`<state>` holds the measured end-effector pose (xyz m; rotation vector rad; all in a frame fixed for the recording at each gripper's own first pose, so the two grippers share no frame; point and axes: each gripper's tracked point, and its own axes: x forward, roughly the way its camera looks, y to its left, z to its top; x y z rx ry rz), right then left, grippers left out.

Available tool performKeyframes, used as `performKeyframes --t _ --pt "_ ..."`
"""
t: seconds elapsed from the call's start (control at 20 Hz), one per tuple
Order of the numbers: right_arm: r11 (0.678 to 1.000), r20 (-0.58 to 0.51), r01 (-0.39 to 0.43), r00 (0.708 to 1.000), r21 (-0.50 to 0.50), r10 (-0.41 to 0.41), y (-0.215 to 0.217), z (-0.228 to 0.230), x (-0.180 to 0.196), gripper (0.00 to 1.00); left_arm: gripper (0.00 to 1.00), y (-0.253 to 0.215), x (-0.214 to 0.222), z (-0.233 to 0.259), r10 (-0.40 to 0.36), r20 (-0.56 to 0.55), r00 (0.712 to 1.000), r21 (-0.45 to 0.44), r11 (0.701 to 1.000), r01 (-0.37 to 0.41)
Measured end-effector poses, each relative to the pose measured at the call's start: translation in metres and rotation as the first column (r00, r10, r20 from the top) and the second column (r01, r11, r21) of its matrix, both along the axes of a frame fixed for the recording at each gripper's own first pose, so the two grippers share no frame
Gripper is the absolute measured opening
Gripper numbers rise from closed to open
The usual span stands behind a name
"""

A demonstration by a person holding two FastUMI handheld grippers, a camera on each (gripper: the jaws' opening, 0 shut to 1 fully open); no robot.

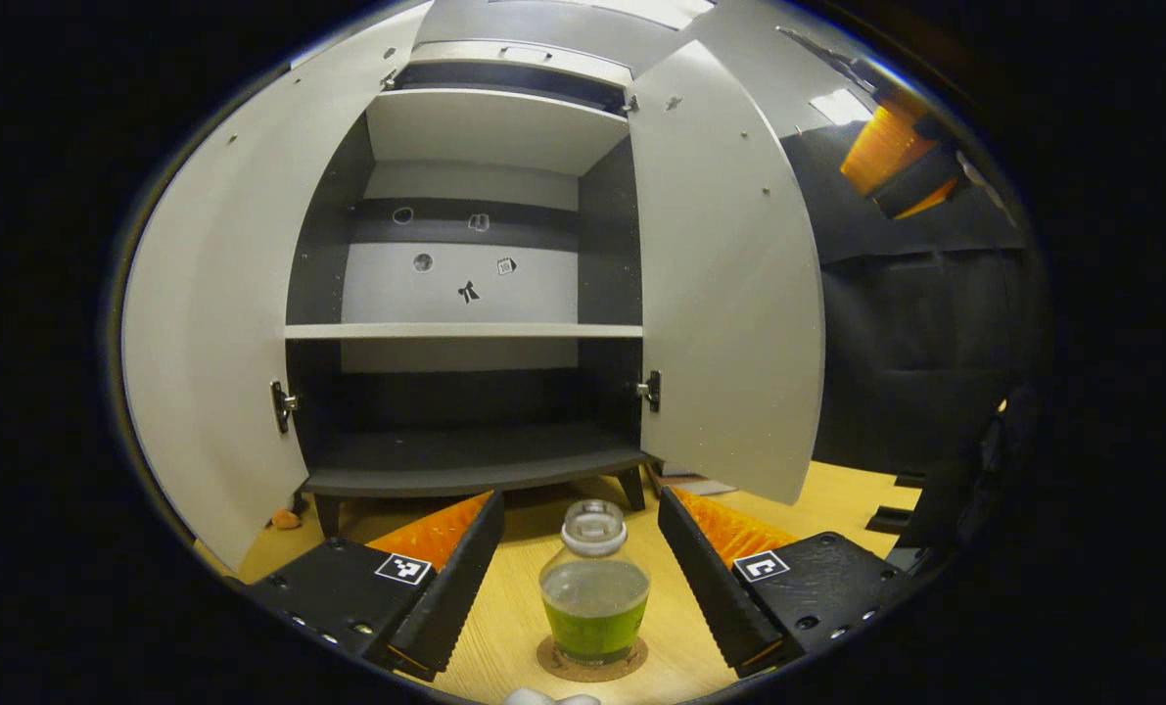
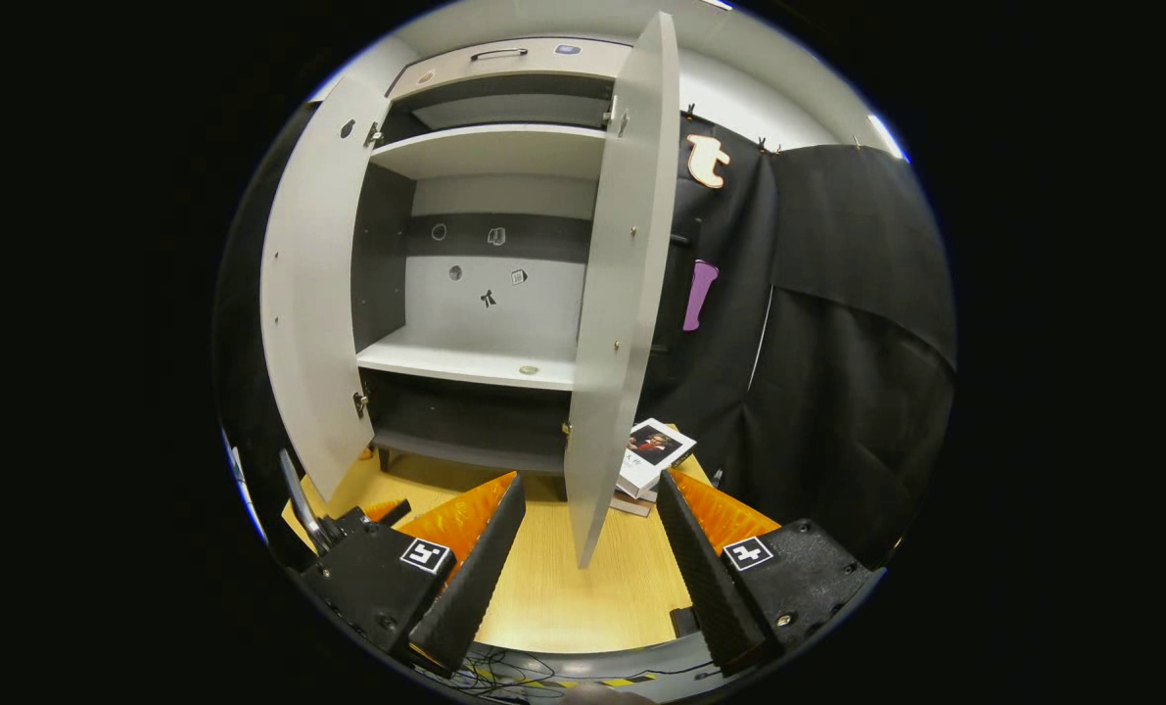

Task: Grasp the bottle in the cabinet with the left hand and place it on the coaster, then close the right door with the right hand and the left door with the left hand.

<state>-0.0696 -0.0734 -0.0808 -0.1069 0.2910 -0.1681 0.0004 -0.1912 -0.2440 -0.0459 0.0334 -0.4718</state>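
Bottle set down on coaster; both cabinet doors still open.

Left gripper (image 1: 583, 578) released, fingers spread either side of the bottle (image 1: 594, 594), not touching; it stands upright on the coaster (image 1: 592, 666), part-filled, likely light, smooth and tippy. Right gripper (image 2: 590, 558) released, nothing held. Just ahead, the right door (image 2: 622, 294) edge-on: stiff panel, probably swings easily; push its outer face. Beyond, the left door (image 2: 313, 294), then the cabinet (image 2: 475, 367).

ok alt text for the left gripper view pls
A bottle of green liquid stands on a round coaster between the open left gripper jaws. Behind it, a cabinet has both doors open.
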Motion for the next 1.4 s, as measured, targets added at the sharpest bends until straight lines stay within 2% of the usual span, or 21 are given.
performKeyframes --t 0.15,0.3,0.4,0.6,0.75,0.9,1.1,1.4 --pt "1.000 0.030 0.006 1.000 0.017 -0.006 -0.004 0.005 -0.002 0.84 0.96 0.002 0.008 0.047 -0.001 0.006 1.000 -0.014 1.000 0.002" --pt "0.999 0.073 0.003 0.997 0.038 -0.006 -0.003 0.015 -0.002 0.83 0.96 0.004 0.012 0.090 -0.015 -0.046 0.999 -0.046 0.999 0.013" --pt "0.999 0.103 0.002 0.995 0.046 -0.007 -0.002 0.020 -0.002 0.84 0.96 0.017 0.018 0.115 0.026 -0.073 0.997 -0.055 0.998 -0.030" --pt "0.998 0.142 -0.003 0.990 0.070 -0.007 0.000 0.028 -0.003 0.84 0.97 0.063 0.024 0.172 0.125 -0.049 0.991 -0.070 0.989 -0.128" --pt "0.997 0.155 -0.010 0.988 0.081 -0.002 -0.004 0.031 0.000 0.84 0.96 0.113 0.016 0.200 0.220 0.002 0.976 -0.015 0.975 -0.220" --pt "0.997 0.166 -0.002 0.986 0.073 -0.010 -0.018 0.035 0.007 0.84 0.96 0.164 0.001 0.212 0.311 0.034 0.950 0.033 0.949 -0.312" --pt "0.996 0.169 0.015 0.985 0.083 -0.029 -0.044 0.040 0.022 0.84 0.96 0.209 -0.024 0.198 0.402 0.000 0.916 0.085 0.912 -0.400" --pt "0.993 0.235 0.105 0.965 0.050 -0.114 -0.126 0.085 0.039 0.83 0.96 0.203 -0.049 0.189 0.448 -0.056 0.892 0.069 0.893 -0.444"
